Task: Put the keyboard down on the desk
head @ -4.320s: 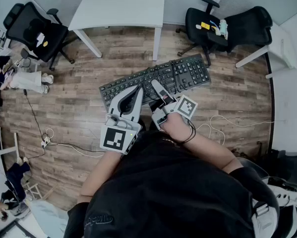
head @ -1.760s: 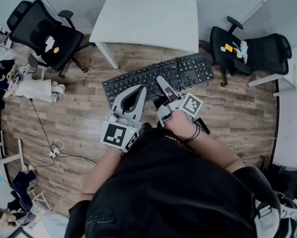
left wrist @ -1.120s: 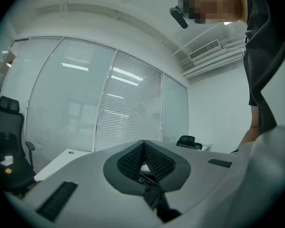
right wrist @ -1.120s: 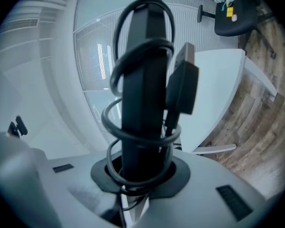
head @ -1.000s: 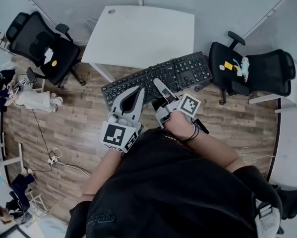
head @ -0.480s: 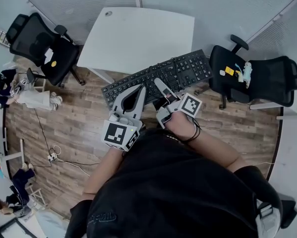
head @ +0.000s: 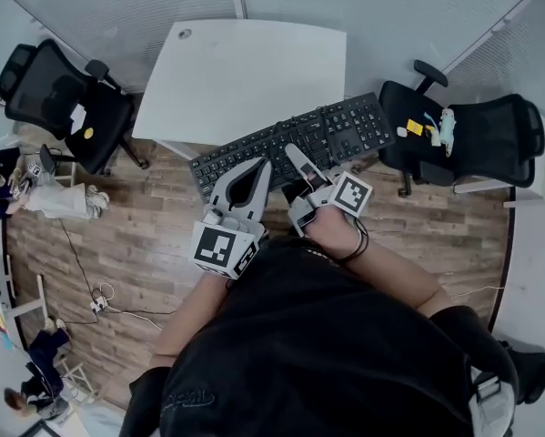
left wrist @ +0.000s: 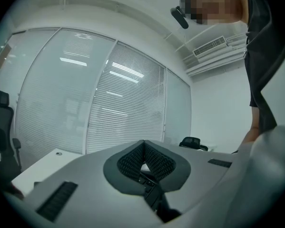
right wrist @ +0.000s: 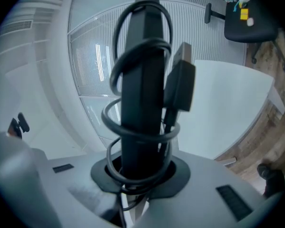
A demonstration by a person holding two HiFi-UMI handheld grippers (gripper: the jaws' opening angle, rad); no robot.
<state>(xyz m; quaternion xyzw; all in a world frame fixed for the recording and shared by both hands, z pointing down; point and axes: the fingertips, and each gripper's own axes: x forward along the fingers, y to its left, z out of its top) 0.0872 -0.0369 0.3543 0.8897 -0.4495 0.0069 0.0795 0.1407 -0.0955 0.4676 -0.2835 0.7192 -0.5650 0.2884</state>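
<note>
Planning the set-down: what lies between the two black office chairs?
The white desk, with the black keyboard at its near edge, seen in the head view.

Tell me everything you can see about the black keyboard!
The black keyboard looks plastic, keys up, with a number pad at its right end. The left claw and right claw pinch its near edge, holding it slanted in the air by the white desk. A black cable with a plug is wound round it.

Black keyboard [head: 345, 130], white desk [head: 254, 62], brown wood-grain floor [head: 136, 217], black chair [head: 58, 98], light grey left gripper [head: 260, 163]
</note>
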